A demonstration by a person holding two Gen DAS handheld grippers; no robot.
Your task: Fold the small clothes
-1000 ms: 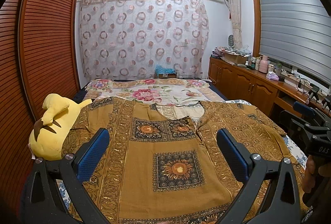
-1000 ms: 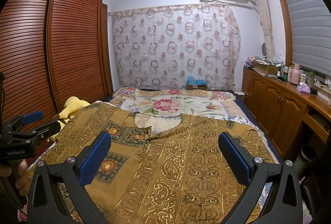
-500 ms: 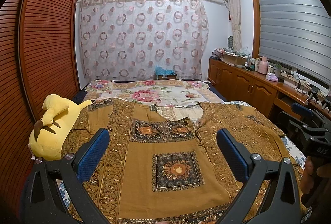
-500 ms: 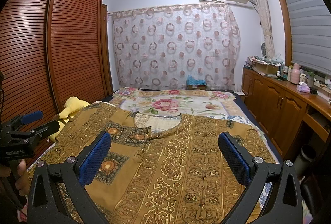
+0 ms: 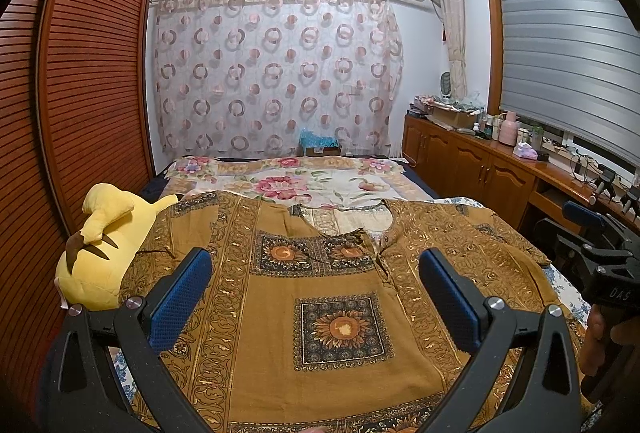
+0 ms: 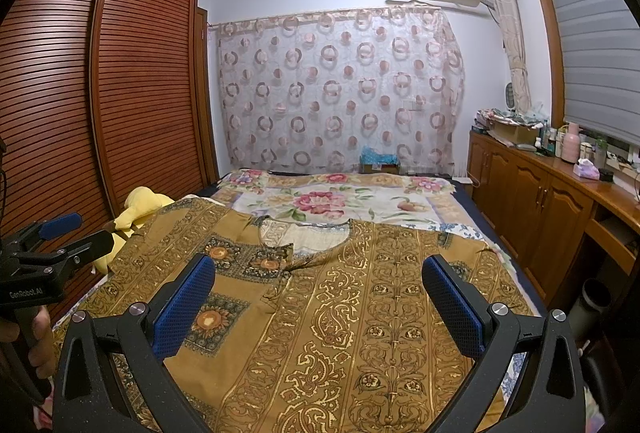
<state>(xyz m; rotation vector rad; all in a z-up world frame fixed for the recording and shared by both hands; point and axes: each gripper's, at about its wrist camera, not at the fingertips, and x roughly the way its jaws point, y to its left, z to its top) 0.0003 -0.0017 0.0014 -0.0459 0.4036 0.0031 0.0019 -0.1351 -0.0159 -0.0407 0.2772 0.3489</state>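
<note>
A mustard-brown patterned top (image 5: 344, 293) lies spread flat on the bed, neckline at the far side; it also fills the right wrist view (image 6: 340, 293). My left gripper (image 5: 316, 293) is open and empty, held above the garment's lower middle. My right gripper (image 6: 320, 297) is open and empty above the garment's right half. The right gripper shows at the right edge of the left wrist view (image 5: 592, 245). The left gripper shows at the left edge of the right wrist view (image 6: 60, 241).
A yellow plush toy (image 5: 100, 245) lies at the bed's left edge beside the slatted wardrobe (image 5: 80, 113). A floral sheet (image 5: 304, 185) covers the far bed. A wooden sideboard (image 6: 540, 193) with bottles runs along the right wall.
Both views have shifted only slightly. Both grippers stay open and the garment lies as before.
</note>
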